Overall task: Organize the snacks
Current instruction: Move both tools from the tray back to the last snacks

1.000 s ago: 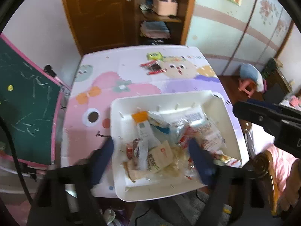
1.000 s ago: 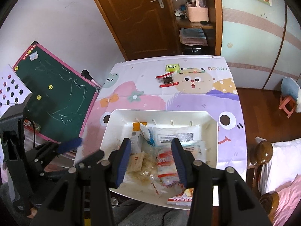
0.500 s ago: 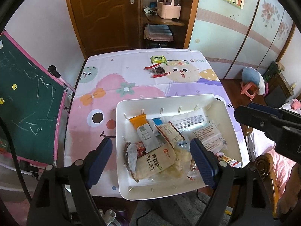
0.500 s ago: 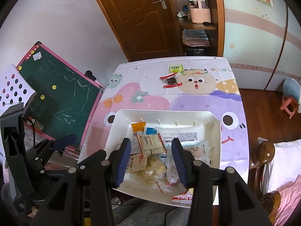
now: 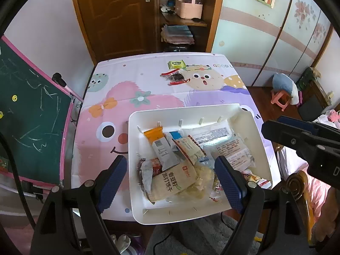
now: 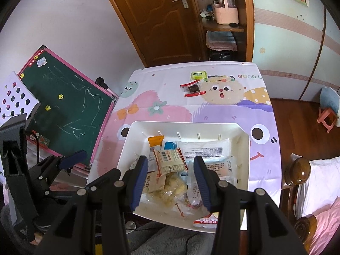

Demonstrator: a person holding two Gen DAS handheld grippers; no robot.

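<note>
Snack packets (image 5: 182, 159) are piled in a white tray (image 5: 260, 146) on the bench (image 5: 148, 80). Both the left tool (image 5: 171, 180) and the right tool (image 6: 170, 177) are held wide open above the tray, with nothing gripped.

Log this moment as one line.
left hand-held gripper: open, empty | right hand-held gripper: open, empty | white tray: snacks piled | green packet: outside tray

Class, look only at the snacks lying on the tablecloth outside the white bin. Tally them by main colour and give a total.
Green packet: 1
Red-and-dark packet: 1
Total: 2
</note>
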